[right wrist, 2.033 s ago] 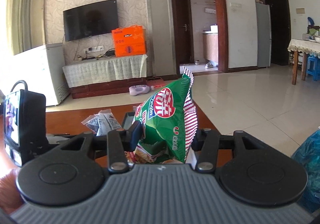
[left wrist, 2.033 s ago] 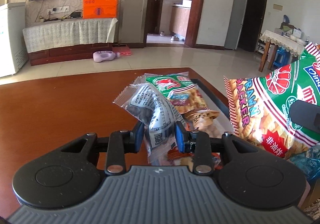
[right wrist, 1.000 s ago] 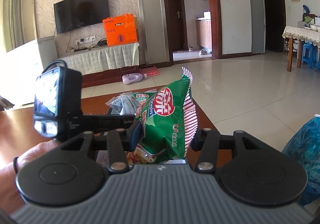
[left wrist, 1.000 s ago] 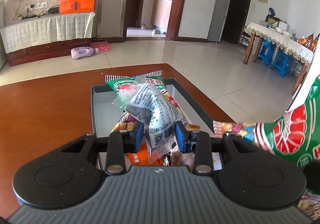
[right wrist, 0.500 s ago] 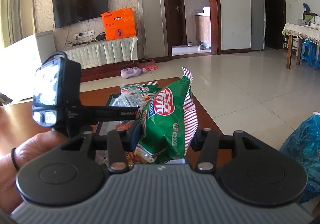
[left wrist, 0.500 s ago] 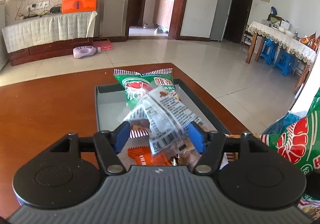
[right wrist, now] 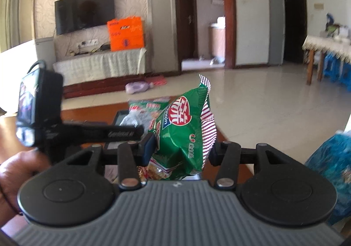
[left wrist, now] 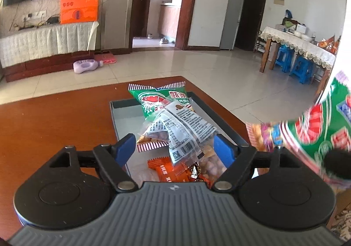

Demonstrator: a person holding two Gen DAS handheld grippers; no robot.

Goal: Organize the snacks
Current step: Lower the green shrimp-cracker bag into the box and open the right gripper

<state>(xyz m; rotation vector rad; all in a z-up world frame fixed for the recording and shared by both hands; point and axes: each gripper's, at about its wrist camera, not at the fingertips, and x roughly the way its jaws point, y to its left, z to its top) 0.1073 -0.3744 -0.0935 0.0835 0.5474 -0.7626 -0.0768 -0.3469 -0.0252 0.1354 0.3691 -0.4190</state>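
Note:
A grey tray (left wrist: 122,121) sits on the brown table (left wrist: 54,123) and holds several snack packets. A clear white-labelled packet (left wrist: 182,134) lies on top of them, with a green prawn-cracker bag (left wrist: 158,98) behind it and orange packets (left wrist: 166,169) near me. My left gripper (left wrist: 174,148) is open and empty just above the tray, jaws wide either side of the clear packet. My right gripper (right wrist: 182,147) is shut on a green prawn-cracker bag (right wrist: 184,134), held upright to the right of the tray; the bag also shows blurred in the left wrist view (left wrist: 311,132).
The left gripper body and the hand holding it (right wrist: 22,167) fill the left of the right wrist view. A blue plastic bag (right wrist: 329,162) lies off the table's right edge. The table edge runs just right of the tray, with tiled floor beyond.
My left gripper opened and let go of the clear packet, which dropped onto the snacks in the tray. My right gripper kept hold of the green bag and shifted slightly.

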